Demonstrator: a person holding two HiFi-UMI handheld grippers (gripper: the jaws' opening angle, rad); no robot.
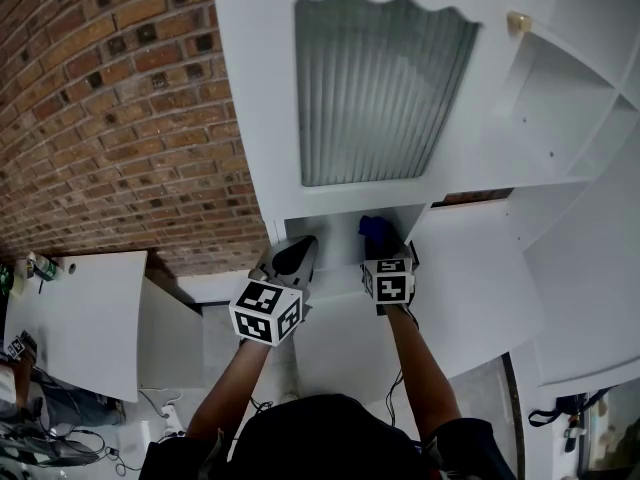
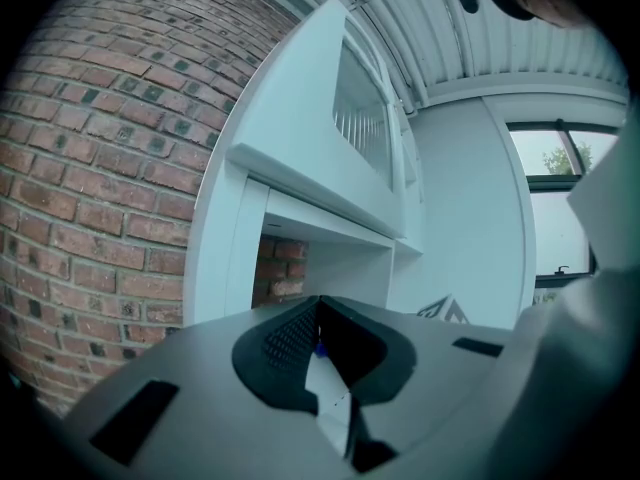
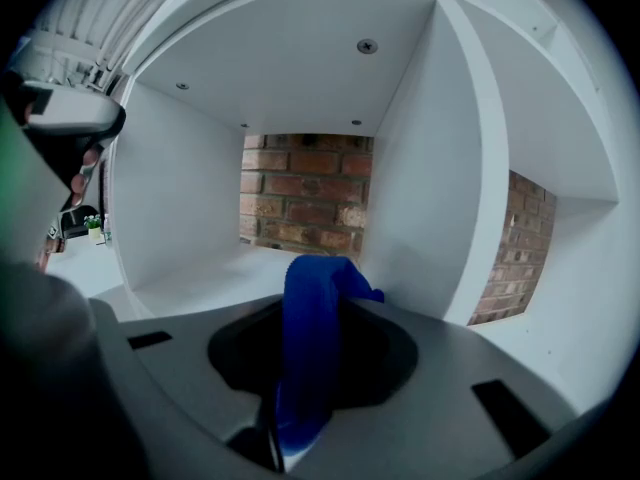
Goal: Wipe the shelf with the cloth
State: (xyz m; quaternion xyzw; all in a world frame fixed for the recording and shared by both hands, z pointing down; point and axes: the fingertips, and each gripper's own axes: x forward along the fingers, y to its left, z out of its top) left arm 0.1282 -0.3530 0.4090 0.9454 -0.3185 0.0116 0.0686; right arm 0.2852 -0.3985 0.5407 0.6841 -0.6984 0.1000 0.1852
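A blue cloth is pinched between the closed jaws of the right gripper. It is held in a narrow fold that rises past the tips and flops over to their right. Just ahead of and below the jaws lies the white shelf, the floor of an open compartment. No contact between cloth and shelf can be made out. A white divider stands close to the right of the jaws, and a brick wall is seen beyond them through the compartment's open back.

The jaws of the left gripper are brought together at the tips with nothing held. That gripper is carried just to the left of the right one, short of the shelf's front edge.

The wiping is judged not yet begun. Several risks are noted:

- **Cloth pulled free:** only a thin strip is clamped, so the cloth may be dragged out of the jaws once it is pressed and swept along the shelf.
- **Bare jaws on the shelf:** the loose end stands above the tips rather than under them, so the hard jaws may be rubbed on the paint instead of the fabric.
- **Divider struck:** a sweep to the right may knock the gripper against it.
- **Shelf edge clipped:** the idle left gripper may catch the front edge if it is carried forward.
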